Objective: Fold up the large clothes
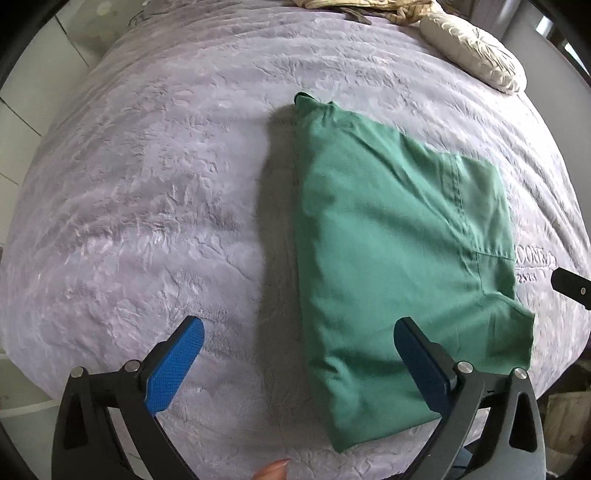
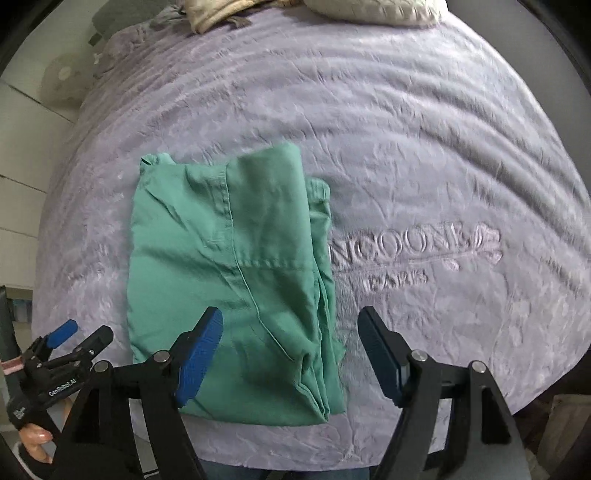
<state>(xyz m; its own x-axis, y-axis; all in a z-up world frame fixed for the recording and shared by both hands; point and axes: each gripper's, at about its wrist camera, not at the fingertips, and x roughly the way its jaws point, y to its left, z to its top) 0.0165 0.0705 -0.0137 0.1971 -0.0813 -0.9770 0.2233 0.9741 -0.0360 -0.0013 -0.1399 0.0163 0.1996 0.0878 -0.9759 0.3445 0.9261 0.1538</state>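
Note:
A green garment (image 1: 399,251) lies folded into a rectangle on the lilac bedspread (image 1: 155,192), with seams and layered edges showing on top. It also shows in the right wrist view (image 2: 229,266). My left gripper (image 1: 299,334) is open and empty, held above the garment's near left edge. My right gripper (image 2: 291,328) is open and empty, held above the garment's near right edge. The left gripper also appears at the lower left of the right wrist view (image 2: 81,332).
The bedspread (image 2: 443,147) carries embossed lettering (image 2: 413,251) to the right of the garment. A cream pillow (image 1: 476,51) and crumpled beige cloth (image 1: 354,7) lie at the bed's far end. White drawers (image 2: 22,192) stand to the left of the bed.

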